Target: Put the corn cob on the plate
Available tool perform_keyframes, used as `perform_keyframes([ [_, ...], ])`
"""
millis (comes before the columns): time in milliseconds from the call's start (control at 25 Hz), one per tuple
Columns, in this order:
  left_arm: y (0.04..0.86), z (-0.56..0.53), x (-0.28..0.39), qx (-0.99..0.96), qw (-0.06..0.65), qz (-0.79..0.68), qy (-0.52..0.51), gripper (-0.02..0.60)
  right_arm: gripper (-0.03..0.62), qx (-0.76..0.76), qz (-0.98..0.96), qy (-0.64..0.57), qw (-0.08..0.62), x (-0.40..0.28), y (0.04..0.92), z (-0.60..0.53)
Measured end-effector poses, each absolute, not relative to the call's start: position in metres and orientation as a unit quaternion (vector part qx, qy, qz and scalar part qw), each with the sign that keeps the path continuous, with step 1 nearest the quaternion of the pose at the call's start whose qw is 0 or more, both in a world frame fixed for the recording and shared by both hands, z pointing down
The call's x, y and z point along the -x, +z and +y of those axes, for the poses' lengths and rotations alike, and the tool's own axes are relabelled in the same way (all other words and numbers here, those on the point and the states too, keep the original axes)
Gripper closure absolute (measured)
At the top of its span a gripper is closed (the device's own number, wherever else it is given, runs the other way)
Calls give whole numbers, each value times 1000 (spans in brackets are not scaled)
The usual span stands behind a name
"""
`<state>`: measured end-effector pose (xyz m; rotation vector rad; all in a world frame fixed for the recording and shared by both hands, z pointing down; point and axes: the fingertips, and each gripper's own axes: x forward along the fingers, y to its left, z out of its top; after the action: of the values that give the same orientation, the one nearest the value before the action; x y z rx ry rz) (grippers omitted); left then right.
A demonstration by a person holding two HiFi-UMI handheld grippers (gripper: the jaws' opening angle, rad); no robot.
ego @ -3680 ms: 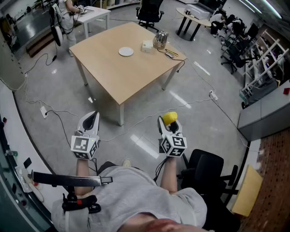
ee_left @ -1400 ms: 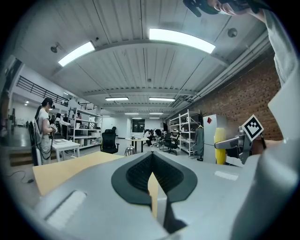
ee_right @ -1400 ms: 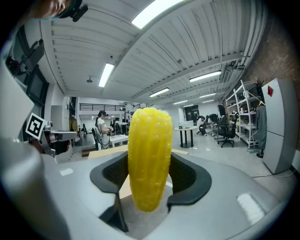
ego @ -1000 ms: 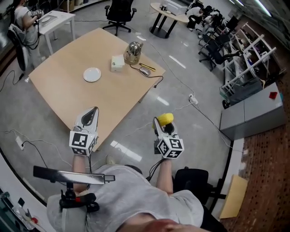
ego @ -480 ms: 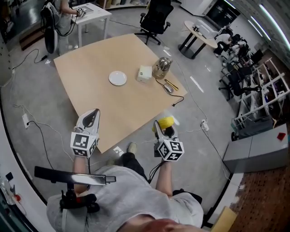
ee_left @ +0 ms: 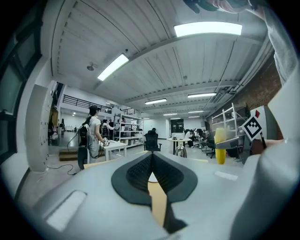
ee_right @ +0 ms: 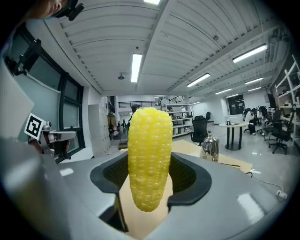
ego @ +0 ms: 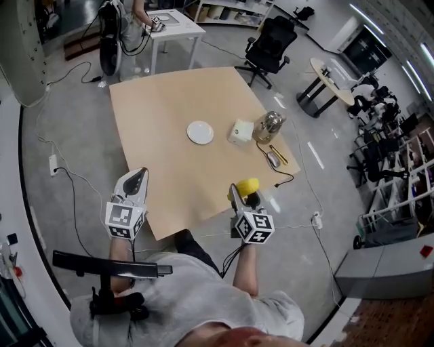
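A yellow corn cob stands upright between the jaws of my right gripper, which is shut on it; in the head view the corn cob shows over the table's near edge. The small white plate lies near the middle of the tan table, well ahead of both grippers. My left gripper is shut and empty, its pads pressed together, hovering over the near left corner of the table. The corn cob also appears at the right of the left gripper view.
A white box, a metal kettle, a mouse and a cable sit on the table's right side. A black office chair stands beyond the table. A person stands at a small white table. Cables lie on the floor at left.
The view has swung and the table has come closer; both grippers now reach its near edge. The corn stays held in the right gripper, and the left stays shut.
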<state>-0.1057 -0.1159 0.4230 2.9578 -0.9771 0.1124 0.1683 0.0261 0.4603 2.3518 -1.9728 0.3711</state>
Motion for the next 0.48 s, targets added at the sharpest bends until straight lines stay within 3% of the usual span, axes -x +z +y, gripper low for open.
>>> perform_keyframes([
  [480,434,-162,77,-933,38,-352,71,561,332,-726,-669,151,38,-208,479,-52],
])
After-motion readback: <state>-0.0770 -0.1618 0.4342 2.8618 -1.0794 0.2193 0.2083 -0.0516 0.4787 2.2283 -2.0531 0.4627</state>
